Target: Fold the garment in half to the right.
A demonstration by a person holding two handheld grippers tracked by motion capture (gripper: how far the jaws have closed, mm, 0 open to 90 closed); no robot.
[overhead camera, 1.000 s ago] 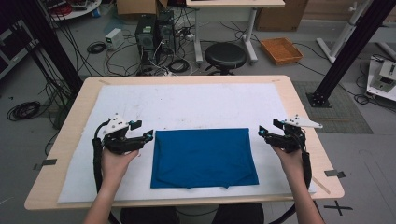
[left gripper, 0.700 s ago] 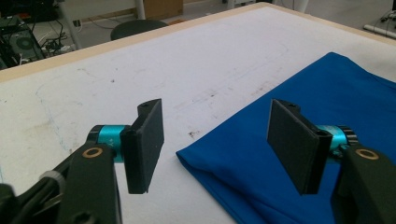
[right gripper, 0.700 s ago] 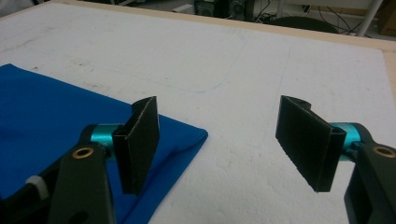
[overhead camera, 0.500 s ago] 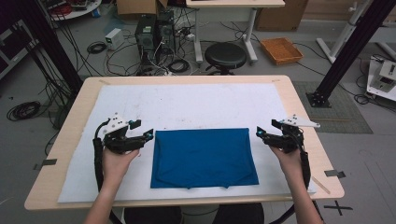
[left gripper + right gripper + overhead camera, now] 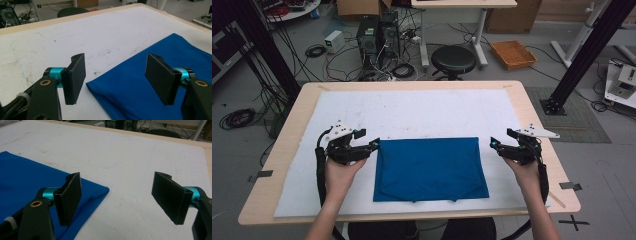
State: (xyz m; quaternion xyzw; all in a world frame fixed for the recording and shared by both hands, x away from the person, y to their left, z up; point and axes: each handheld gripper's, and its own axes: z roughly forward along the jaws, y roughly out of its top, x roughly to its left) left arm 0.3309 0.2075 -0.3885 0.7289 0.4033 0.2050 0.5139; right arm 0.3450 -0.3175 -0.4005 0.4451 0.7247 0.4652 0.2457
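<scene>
While a folded blue cloth [image 5: 430,169] is laid flat on the white-covered wooden surface [image 5: 412,110] near its front edge, the left gripper [image 5: 373,144] is held just off the cloth's left edge with its jaws spread wide. Same deal opposite: the right gripper [image 5: 495,145] is held beside the right edge, jaws also spread, nothing pinched.

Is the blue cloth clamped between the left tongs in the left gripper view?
No: the left tongs stand wide open, with the folded blue cloth lying flat on the white mat between and beyond them.
</scene>
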